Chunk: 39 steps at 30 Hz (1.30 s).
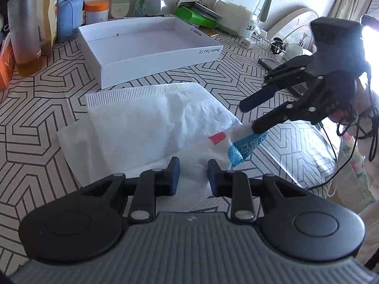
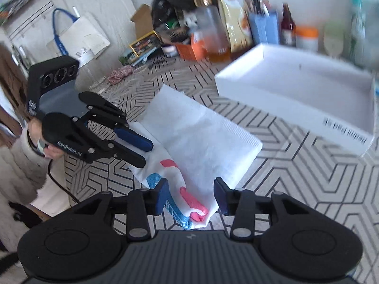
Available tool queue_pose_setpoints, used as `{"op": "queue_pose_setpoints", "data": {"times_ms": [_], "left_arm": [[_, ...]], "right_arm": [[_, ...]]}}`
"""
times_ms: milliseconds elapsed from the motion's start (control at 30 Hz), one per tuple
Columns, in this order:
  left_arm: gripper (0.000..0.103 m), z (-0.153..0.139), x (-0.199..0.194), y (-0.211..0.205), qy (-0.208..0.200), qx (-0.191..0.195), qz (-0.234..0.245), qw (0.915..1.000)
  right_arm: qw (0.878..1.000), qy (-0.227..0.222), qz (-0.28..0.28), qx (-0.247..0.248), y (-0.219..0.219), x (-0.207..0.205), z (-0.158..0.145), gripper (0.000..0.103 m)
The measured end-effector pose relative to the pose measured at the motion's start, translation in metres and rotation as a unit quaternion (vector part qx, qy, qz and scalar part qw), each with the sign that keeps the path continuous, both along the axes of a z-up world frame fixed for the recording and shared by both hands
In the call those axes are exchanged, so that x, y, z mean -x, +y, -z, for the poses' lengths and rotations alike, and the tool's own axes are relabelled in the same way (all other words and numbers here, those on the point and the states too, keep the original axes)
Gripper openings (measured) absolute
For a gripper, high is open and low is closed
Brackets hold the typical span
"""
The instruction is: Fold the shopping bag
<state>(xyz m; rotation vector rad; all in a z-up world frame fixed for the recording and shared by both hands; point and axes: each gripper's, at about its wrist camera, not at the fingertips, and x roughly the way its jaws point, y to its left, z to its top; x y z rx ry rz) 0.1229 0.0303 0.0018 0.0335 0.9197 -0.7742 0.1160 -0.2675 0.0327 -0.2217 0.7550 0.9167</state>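
A white non-woven shopping bag [image 1: 142, 127] lies partly folded on the patterned tablecloth, its ribbed seam edge toward the far side. Its red and blue printed end [image 1: 239, 146] points right. My left gripper [image 1: 193, 174] is open, low over the bag's near edge, with fabric showing between the fingers. My right gripper [image 1: 248, 117] comes in from the right, open, its lower finger touching the printed end. In the right wrist view the printed end [image 2: 189, 203] sits bunched between the open fingers of the right gripper [image 2: 191, 196]. The left gripper [image 2: 146, 154] rests at the bag's [image 2: 201, 137] left edge.
A shallow white box lid [image 1: 151, 47] sits just beyond the bag. Bottles, jars and a blue holder [image 1: 69, 16] crowd the back edge, with a kettle [image 1: 244, 7] at the back right. A phone [image 1: 267, 62] lies at the right, near the table edge and trailing cables.
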Motion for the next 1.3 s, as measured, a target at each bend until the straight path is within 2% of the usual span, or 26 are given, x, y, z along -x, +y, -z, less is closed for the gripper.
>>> {"op": "queue_pose_setpoints", "data": {"times_ms": [100, 167, 300, 433, 467, 600, 733, 833, 967, 1067, 1200, 1300], "left_arm": [[0.028, 0.001, -0.003, 0.001, 0.009, 0.006, 0.000, 0.9999], [0.027, 0.001, -0.006, 0.002, 0.016, 0.009, 0.002, 0.9998], [0.027, -0.001, -0.010, 0.000, 0.025, 0.004, 0.008, 0.9996], [0.027, 0.002, -0.015, 0.006, 0.042, 0.020, 0.010, 0.9989], [0.027, 0.003, -0.018, 0.008, 0.047, 0.026, 0.010, 0.9985], [0.028, 0.008, -0.025, 0.015, 0.063, 0.050, 0.008, 0.9967], [0.028, 0.010, -0.029, 0.018, 0.067, 0.060, 0.012, 0.9959], [0.029, 0.012, -0.034, 0.021, 0.075, 0.069, 0.015, 0.9947], [0.030, 0.018, -0.044, 0.028, 0.094, 0.094, 0.018, 0.9910], [0.030, 0.011, -0.035, 0.024, 0.071, 0.084, 0.036, 0.9933], [0.029, 0.003, -0.023, 0.019, 0.039, 0.072, 0.060, 0.9948], [0.033, -0.004, -0.014, 0.015, 0.015, 0.063, 0.079, 0.9948]], "right_arm": [[0.991, -0.103, -0.049, 0.072, 0.019, 0.041, -0.005, 0.037], [0.971, -0.161, -0.094, 0.151, 0.039, 0.066, 0.006, 0.036], [0.950, -0.211, -0.118, 0.200, 0.062, 0.080, 0.027, 0.035], [0.913, -0.288, -0.143, 0.251, 0.083, 0.087, 0.051, 0.036], [0.911, -0.289, -0.145, 0.254, 0.086, 0.085, 0.055, 0.038], [0.923, -0.268, -0.147, 0.234, 0.088, 0.066, 0.060, 0.038], [0.940, -0.238, -0.141, 0.202, 0.083, 0.048, 0.057, 0.036], [0.968, -0.164, -0.120, 0.149, 0.073, 0.023, 0.050, 0.035], [0.987, -0.077, -0.105, 0.094, 0.058, -0.003, 0.044, 0.034], [0.994, -0.022, -0.090, 0.062, 0.051, -0.019, 0.042, 0.034], [0.994, -0.006, -0.081, 0.068, 0.053, -0.021, 0.040, 0.034], [0.995, 0.023, -0.074, 0.061, 0.053, -0.030, 0.038, 0.034]]}}
